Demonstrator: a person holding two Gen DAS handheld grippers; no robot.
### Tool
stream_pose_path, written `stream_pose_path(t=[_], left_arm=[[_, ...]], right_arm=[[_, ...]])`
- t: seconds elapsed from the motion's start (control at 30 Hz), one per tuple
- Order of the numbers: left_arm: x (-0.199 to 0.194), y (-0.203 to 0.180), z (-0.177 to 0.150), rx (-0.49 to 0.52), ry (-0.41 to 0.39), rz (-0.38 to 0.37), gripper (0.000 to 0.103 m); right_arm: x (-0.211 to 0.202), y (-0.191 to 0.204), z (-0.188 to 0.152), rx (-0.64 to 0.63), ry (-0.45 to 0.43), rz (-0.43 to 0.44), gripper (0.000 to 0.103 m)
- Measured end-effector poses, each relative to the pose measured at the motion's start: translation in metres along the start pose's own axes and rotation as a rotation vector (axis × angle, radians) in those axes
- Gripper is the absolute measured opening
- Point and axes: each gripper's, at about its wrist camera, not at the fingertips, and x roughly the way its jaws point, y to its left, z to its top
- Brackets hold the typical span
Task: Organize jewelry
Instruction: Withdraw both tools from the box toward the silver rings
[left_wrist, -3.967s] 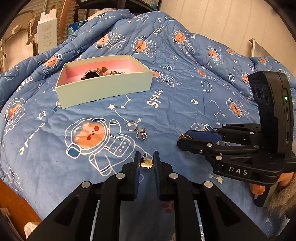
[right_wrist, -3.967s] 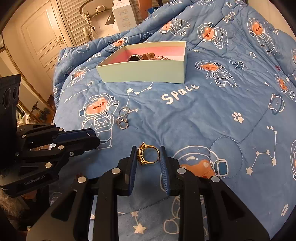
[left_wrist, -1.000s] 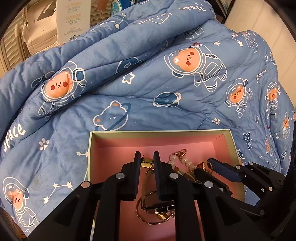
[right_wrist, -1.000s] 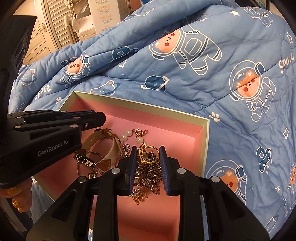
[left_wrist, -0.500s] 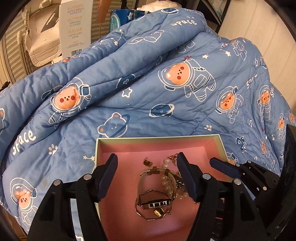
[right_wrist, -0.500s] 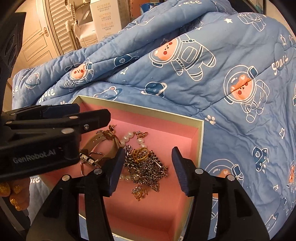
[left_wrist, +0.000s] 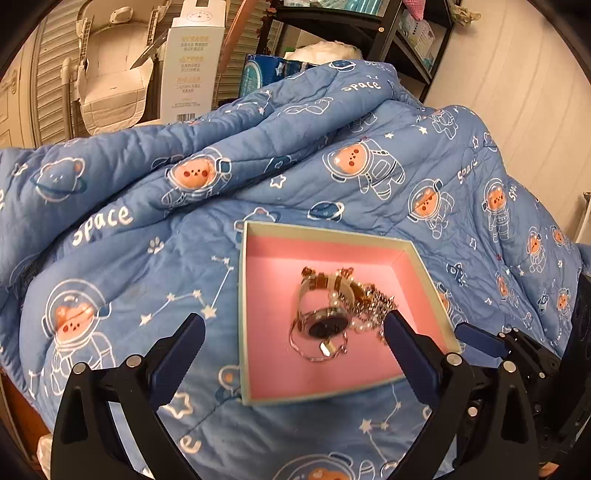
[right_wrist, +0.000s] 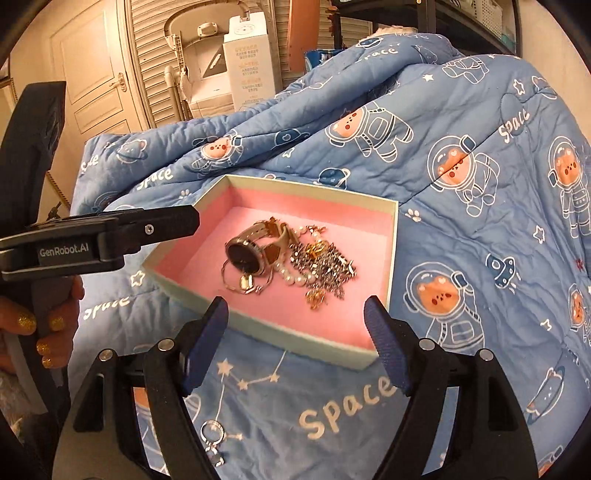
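Two black grippers, left gripper (left_wrist: 291, 334) and right gripper (right_wrist: 295, 317), gape wide, empty, above the pink-lined box (right_wrist: 391, 236) holding a dark-faced watch (right_wrist: 245, 256) lying face-up.

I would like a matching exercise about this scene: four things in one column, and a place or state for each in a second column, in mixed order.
Things:
1. watch
2. silver rings
3. box
4. right gripper

Places or states:
A. on the blanket, outside the box
B. open, holding nothing
C. in the box, beside the pearls
D. pink inside, pale green rim

Pairs: 1-C, 2-A, 3-D, 4-B
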Motion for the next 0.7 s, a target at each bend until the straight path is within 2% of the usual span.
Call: stream_pose_path(t=[0.13,0.33,0.47,0.63,0.7], left_arm=[[-0.013,0.007,-0.033,0.009,0.017,0.011,0.095],[-0.030,0.010,-0.081,0.042,0.051,0.026,0.095],[-0.037,0.005,-0.106,0.061,0.074,0.027,0.095],[-0.042,-0.004,-0.123,0.103,0.082,0.047,0.095],[-0.042,-0.007,-0.126,0.104,0.087,0.044,0.095]], right_arm=[[-0.015,0.009,-0.029,-0.002,0.009,0.016,0.076],[-0.029,0.032,-0.077,-0.033,0.027,0.086,0.075],[-0.024,0.039,-0.097,-0.041,0.056,0.097,0.061],[-0.020,0.039,-0.105,-0.022,0.058,0.084,0.056],[-0.018,0.041,-0.106,-0.028,0.060,0.078,0.050]])
